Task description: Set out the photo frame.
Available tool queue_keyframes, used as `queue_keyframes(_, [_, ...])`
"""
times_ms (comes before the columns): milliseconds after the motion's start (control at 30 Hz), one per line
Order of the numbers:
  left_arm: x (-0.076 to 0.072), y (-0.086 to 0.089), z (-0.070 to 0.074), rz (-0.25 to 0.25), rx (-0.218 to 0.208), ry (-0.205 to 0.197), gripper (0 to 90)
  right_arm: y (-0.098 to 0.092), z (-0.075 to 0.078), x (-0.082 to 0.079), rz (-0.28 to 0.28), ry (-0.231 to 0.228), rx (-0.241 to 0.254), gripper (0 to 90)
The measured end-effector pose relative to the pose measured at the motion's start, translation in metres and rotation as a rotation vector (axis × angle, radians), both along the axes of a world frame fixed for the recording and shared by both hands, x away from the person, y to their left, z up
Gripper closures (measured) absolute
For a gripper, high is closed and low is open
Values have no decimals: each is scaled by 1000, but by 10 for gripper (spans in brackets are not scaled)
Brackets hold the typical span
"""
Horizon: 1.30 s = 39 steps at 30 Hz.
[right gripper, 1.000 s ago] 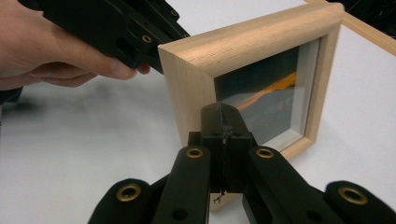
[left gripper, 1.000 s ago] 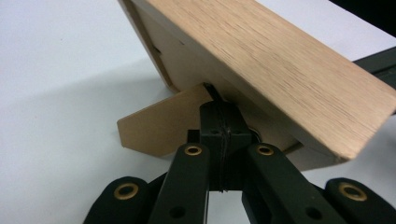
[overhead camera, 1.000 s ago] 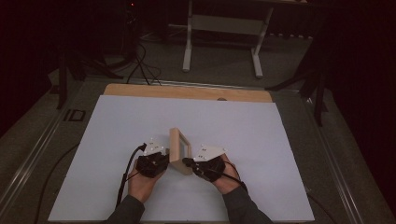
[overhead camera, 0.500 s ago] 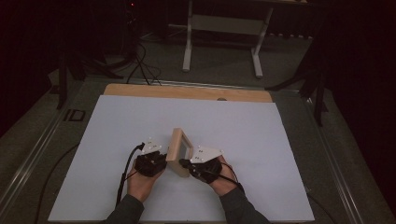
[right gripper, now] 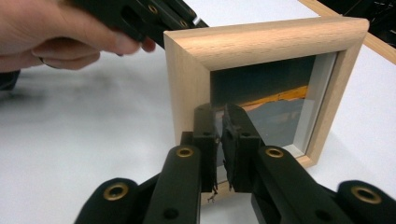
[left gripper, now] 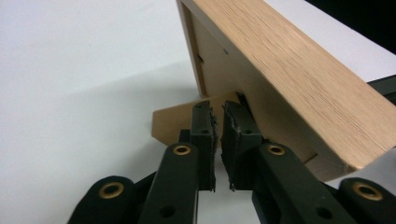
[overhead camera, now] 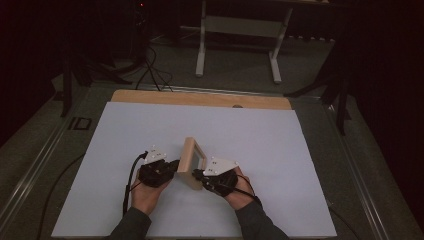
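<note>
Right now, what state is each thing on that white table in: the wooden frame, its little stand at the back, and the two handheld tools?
Wooden picture frame: upright on the white table, glass front facing the right gripper.
Back stand: folded out, resting on the table.
Left gripper: fingers just opening, slim gap, at the stand.
Right gripper: fingers just opening, slim gap, at the frame's front.

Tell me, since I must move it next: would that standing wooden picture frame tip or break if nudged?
The picture frame probably tips easily: it stands on edge, propped by a small rear stand. Its solid wood looks stiff. The pane looks like glass, so likely fragile.
</note>
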<state>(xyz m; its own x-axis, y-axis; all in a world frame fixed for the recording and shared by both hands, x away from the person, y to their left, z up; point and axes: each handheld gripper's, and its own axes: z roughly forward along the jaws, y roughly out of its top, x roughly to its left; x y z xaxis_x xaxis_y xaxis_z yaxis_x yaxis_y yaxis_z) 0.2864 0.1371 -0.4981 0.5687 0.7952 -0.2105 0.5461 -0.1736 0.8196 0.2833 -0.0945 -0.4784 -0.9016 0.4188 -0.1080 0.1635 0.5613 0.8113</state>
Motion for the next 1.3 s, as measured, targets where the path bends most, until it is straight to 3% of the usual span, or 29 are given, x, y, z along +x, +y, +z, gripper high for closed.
queue_keyframes(300, [-3,10,11,51,-14,-24,658,-8,3,4,-34,-1,18,727])
queue_keyframes(500, [-5,18,18,70,-44,-33,568,-14,4,7,-50,8,35,634])
queue_keyframes(933, [-13,17,34,29,-96,-54,472,-19,6,10,-72,10,39,557])
queue_keyframes(1300, [-19,4,44,-11,-81,-66,374,-23,8,11,-86,8,46,540])
